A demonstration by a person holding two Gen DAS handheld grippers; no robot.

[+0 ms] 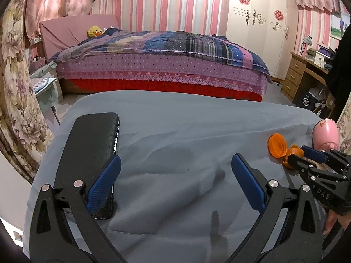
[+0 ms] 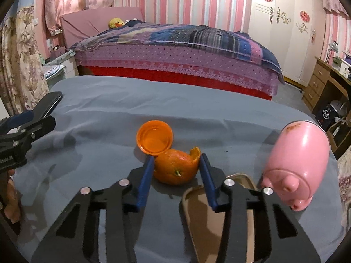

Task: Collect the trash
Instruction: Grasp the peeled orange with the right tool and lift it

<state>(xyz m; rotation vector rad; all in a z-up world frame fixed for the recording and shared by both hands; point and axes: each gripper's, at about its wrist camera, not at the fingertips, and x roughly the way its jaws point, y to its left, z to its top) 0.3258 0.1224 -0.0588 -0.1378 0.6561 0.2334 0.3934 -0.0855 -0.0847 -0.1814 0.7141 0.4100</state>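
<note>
An orange peel (image 2: 176, 167) lies on the grey cloth (image 2: 131, 114), with an orange plastic lid (image 2: 154, 139) leaning just behind it. My right gripper (image 2: 176, 159) is open with its blue fingers on either side of the peel, close to it. The peel (image 1: 294, 153) and lid (image 1: 276, 145) also show in the left wrist view at the right. My left gripper (image 1: 175, 163) is open and empty over bare cloth, its left finger over a black phone (image 1: 92, 153).
A pink pig-shaped container (image 2: 296, 164) stands to the right of the peel. A tan flat tray (image 2: 210, 214) lies under my right gripper. The black phone (image 2: 51, 103) lies at the left. A bed (image 2: 175, 50) stands beyond the table.
</note>
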